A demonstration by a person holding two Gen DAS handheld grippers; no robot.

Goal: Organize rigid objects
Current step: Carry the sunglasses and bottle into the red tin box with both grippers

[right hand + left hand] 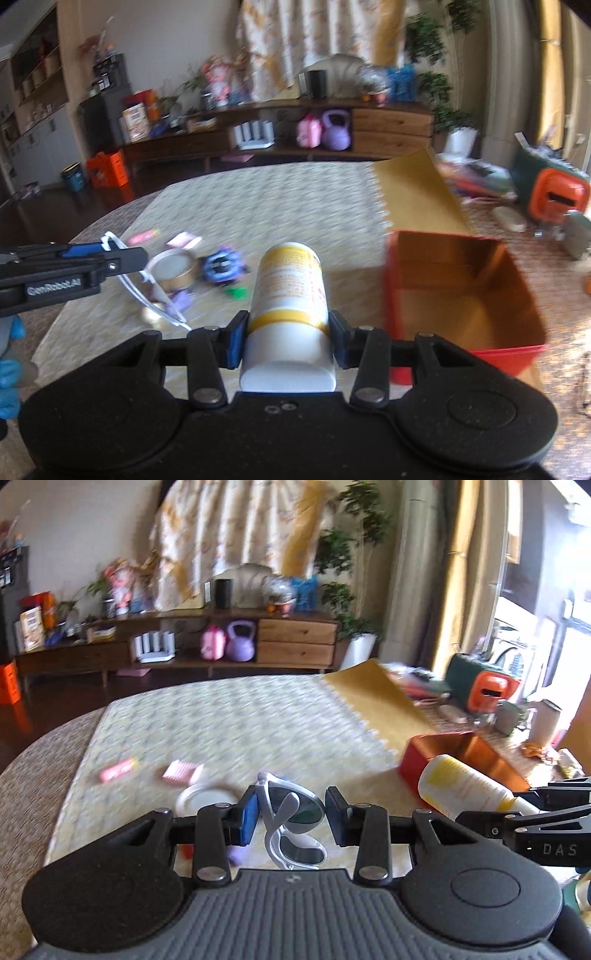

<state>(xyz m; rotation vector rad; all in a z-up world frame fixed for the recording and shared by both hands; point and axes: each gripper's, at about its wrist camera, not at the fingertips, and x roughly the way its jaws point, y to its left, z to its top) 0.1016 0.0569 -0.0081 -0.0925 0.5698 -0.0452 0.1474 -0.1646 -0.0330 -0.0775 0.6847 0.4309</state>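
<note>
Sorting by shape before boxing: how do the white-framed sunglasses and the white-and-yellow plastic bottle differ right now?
The white-framed sunglasses are thin and folded, with dark lenses; the white-and-yellow plastic bottle is a solid, opaque cylinder. The sunglasses sit in the left gripper, the bottle in the right gripper. Both are lifted off the bed, near the red box.

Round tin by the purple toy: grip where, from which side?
The round tin lies flat, lid up. Probably best from above, jaws straddling it to pinch opposite sides of its low gold wall; the flat lid offers no hold.
</note>
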